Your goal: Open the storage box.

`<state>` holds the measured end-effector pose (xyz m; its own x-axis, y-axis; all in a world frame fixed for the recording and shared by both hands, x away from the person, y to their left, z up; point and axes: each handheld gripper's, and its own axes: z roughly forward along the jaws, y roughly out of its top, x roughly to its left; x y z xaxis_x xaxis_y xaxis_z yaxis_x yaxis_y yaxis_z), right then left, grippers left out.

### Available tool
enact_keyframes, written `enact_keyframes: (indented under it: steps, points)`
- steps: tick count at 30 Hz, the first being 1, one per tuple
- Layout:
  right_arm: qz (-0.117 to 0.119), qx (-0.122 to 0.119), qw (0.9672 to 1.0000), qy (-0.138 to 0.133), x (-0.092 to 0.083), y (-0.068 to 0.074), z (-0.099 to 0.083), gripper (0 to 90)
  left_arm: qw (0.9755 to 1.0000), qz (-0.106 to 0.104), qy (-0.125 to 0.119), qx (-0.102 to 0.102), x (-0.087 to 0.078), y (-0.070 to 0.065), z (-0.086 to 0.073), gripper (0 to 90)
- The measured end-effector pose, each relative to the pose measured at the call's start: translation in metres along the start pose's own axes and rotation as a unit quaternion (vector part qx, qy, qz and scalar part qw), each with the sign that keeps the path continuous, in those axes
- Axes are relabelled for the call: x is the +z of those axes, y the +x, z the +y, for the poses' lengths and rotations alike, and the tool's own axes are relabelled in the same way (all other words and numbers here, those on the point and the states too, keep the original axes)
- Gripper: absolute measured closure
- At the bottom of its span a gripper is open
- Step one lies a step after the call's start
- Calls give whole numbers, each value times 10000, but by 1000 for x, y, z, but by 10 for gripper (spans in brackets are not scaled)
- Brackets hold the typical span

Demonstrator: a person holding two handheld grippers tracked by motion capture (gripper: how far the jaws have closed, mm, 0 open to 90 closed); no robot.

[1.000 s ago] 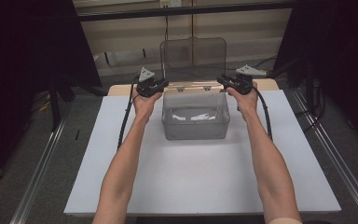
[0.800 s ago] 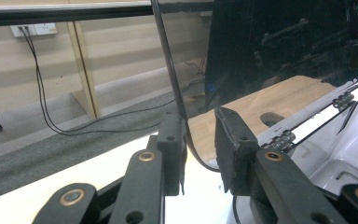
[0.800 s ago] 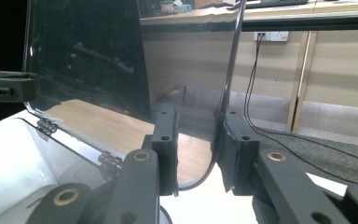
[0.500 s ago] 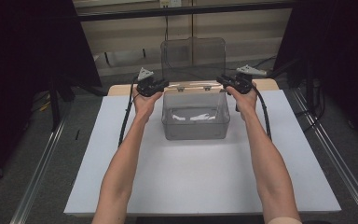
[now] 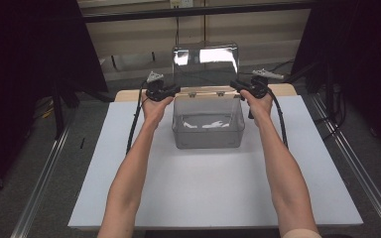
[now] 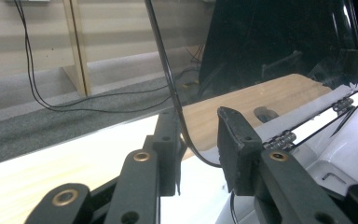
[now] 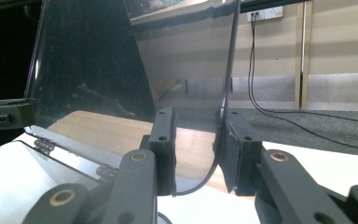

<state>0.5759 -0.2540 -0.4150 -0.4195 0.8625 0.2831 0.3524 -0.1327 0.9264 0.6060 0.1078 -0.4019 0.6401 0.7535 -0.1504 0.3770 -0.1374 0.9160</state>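
Lid [image 5: 205, 63] of clear hinged box [image 5: 207, 124] now upright, raised further; left gripper [image 5: 169, 90] and right gripper [image 5: 238, 86] straddle its edges, jaws parted, seemingly loose.

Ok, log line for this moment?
lid: raised, upright | left gripper: open around lid edge | right gripper: open around lid edge | box: on table

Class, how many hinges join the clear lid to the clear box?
2. Both metal hinges sit on the back rim of the clear plastic box, beneath the raised clear plastic lid: left hinge, right hinge.
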Motion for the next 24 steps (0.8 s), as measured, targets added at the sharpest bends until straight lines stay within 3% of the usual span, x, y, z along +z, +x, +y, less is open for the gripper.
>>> enact_keyframes:
  steps: [9,18,21,24]
  points:
    - [-20,120,9999,95,4,-2,-2,648,9999,-16,93,-98,3,2,-2,641]
    - [-36,73,9997,218,5,-3,-2,633,9997,-89,126,-214,5,3,-3,592]
    - [-43,80,9996,251,5,-4,-3,625,9991,-132,141,-380,7,4,-4,583]
    - [-39,121,9996,254,6,-4,-4,623,9990,-155,124,-413,7,5,-5,582]
